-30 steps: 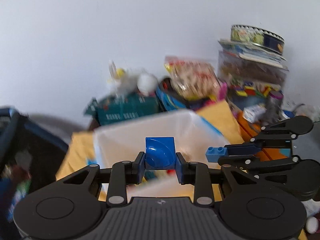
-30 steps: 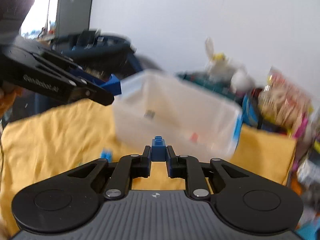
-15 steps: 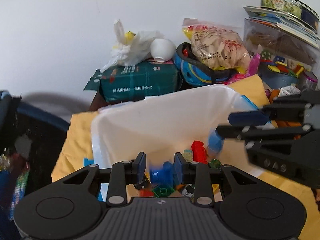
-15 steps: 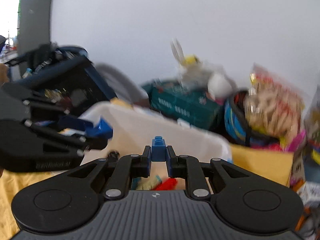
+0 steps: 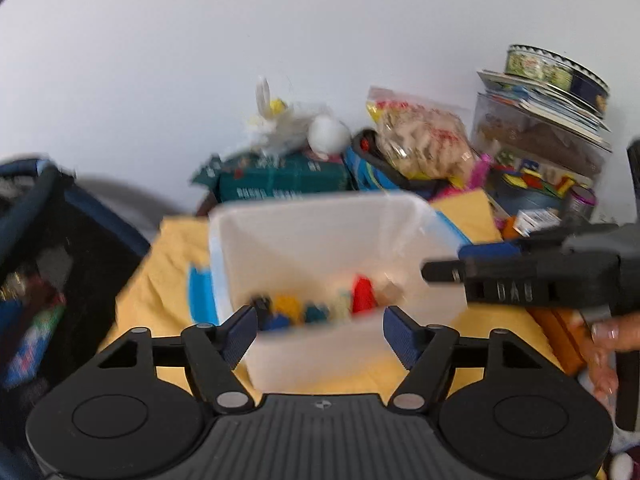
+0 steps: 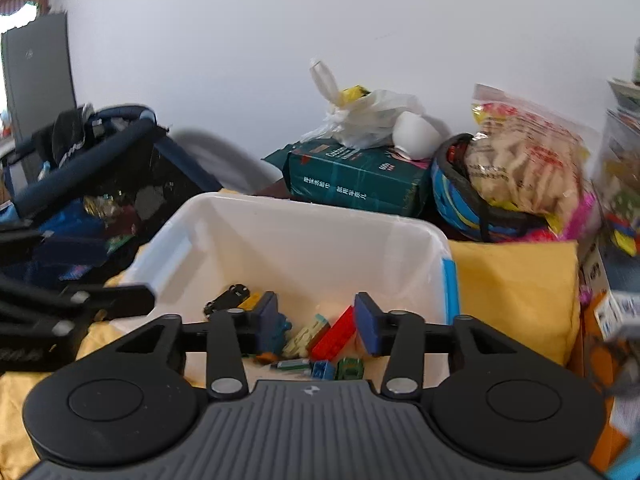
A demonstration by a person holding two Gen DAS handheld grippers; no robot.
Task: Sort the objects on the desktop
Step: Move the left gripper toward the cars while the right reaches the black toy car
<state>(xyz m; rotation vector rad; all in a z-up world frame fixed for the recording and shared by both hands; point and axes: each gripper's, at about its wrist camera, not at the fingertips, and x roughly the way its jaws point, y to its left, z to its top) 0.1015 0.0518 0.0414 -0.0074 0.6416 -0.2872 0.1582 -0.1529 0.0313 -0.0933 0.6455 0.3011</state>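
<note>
A white plastic bin (image 6: 304,205) sits on a yellow cloth (image 6: 516,280) and holds several loose toy bricks, among them a red brick (image 6: 334,336), a small blue brick (image 6: 322,370) and a black toy car (image 6: 226,300). My right gripper (image 6: 316,322) hangs over the bin's near side. Its jaws are opening and grip nothing. My left gripper (image 5: 320,332) hovers by the bin's (image 5: 320,200) near wall, jaws opening wide and bare. The right gripper (image 5: 448,260) reaches in from the right in the left wrist view. The left gripper's fingers (image 6: 112,298) show blurred at left.
A dark mesh basket (image 6: 100,184) stands left of the bin. Behind it lie a green package (image 6: 352,180), a white plastic bag (image 6: 368,120), a blue helmet (image 6: 460,200) and a snack bag (image 6: 528,160). A tin on stacked books (image 5: 556,68) rises at right. A hand (image 5: 604,332) holds the right gripper.
Both grippers were shut on blue bricks a second ago. The left let its brick drop into the bin first, then the right opened too. Both now stand bare over the bin.
</note>
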